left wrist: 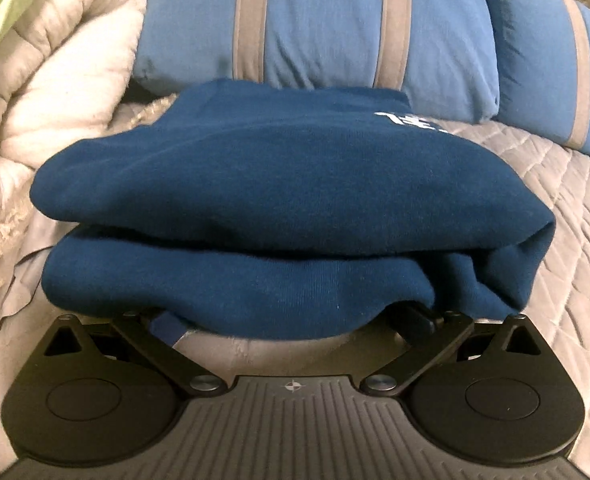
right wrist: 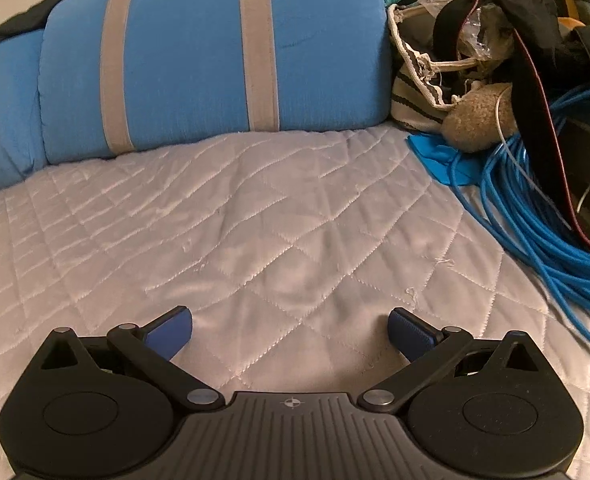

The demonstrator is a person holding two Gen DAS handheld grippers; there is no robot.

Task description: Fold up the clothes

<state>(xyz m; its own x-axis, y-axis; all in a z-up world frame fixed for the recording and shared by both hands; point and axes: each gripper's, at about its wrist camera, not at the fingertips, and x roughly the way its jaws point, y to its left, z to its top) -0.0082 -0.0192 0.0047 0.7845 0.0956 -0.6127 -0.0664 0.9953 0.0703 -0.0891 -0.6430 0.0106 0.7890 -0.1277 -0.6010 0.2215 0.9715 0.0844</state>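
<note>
The left gripper (left wrist: pixel 291 322) has its fingers (left wrist: pixel 167 326) spread wide, and the near edge of the folded navy garment (left wrist: pixel 279 208) droops over and between them, hiding both tips. I cannot tell whether the pads touch the cloth; they do not pinch it. The right gripper (right wrist: pixel 291 334) also stands open, its blue-padded fingers (right wrist: pixel 409 334) empty above bare quilt.

The garment lies doubled over itself in two thick layers on the quilted bedspread (right wrist: pixel 279 216), toward the head of the bed, its far edge close to the blue striped pillow (left wrist: pixel 315 24). White lettering shows on its top face. A rumpled cream blanket (left wrist: pixel 55 80) is heaped along the bed's left edge, and a coil of blue cable (right wrist: pixel 543 220) and a clutter of bags sit at the right edge.

By my reading the fold looks finished and the left hand is letting go of the bundle. The next move calls for drawing the left fingers clear without dragging the lower layer out, then either squaring the bundle or reaching for another piece; none is in view.
</note>
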